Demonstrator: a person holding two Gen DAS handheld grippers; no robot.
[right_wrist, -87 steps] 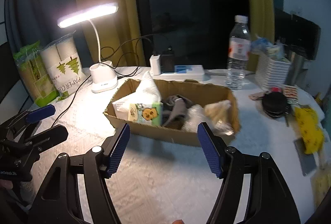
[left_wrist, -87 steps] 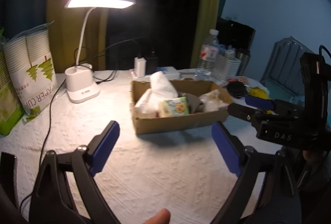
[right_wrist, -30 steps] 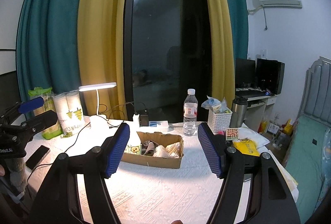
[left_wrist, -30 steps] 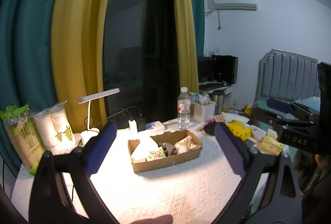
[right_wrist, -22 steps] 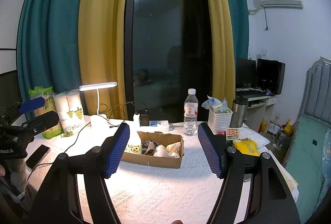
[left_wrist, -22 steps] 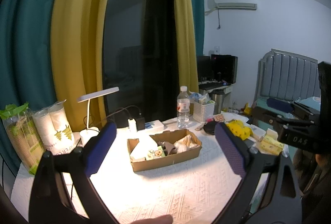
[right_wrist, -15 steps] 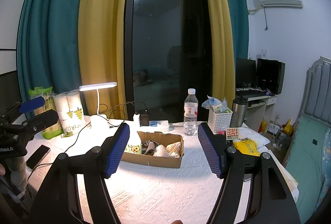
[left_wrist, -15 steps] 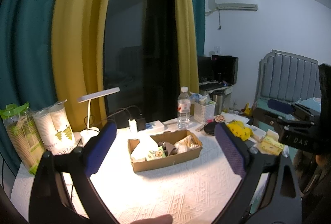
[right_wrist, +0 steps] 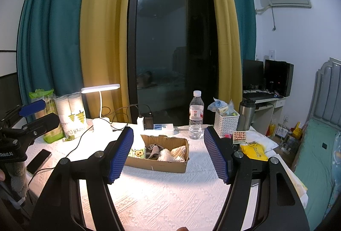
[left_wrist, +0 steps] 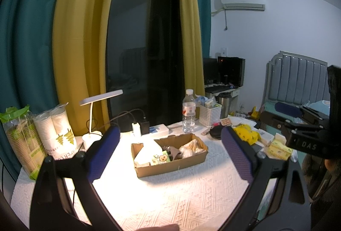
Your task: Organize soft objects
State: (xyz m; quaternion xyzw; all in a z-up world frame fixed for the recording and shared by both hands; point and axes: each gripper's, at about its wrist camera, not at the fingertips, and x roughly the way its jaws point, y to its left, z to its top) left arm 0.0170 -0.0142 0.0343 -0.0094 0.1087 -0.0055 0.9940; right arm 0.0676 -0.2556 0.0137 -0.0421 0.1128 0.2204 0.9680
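A shallow cardboard box (left_wrist: 172,163) sits mid-table and also shows in the right wrist view (right_wrist: 166,163). It holds a white tissue bundle (left_wrist: 149,151), a green tissue pack with a cartoon face (right_wrist: 137,153), a grey cloth (right_wrist: 152,151) and clear crinkled bags (right_wrist: 172,154). My left gripper (left_wrist: 170,154) is open and empty, held back from the table and well above it. My right gripper (right_wrist: 168,154) is open and empty too, at a like distance. Each gripper shows at the edge of the other's view.
A lit desk lamp (right_wrist: 100,103), paper cup sleeves (right_wrist: 73,117), a power strip (right_wrist: 162,127), a water bottle (right_wrist: 196,117), a white basket (right_wrist: 226,123) and a yellow bag (right_wrist: 253,152) ring the box. A phone (right_wrist: 38,161) lies at the left edge. White embossed cloth covers the table.
Since 2.9 s ago both grippers have pulled far back and up from the box. Over the last second nothing has visibly moved.
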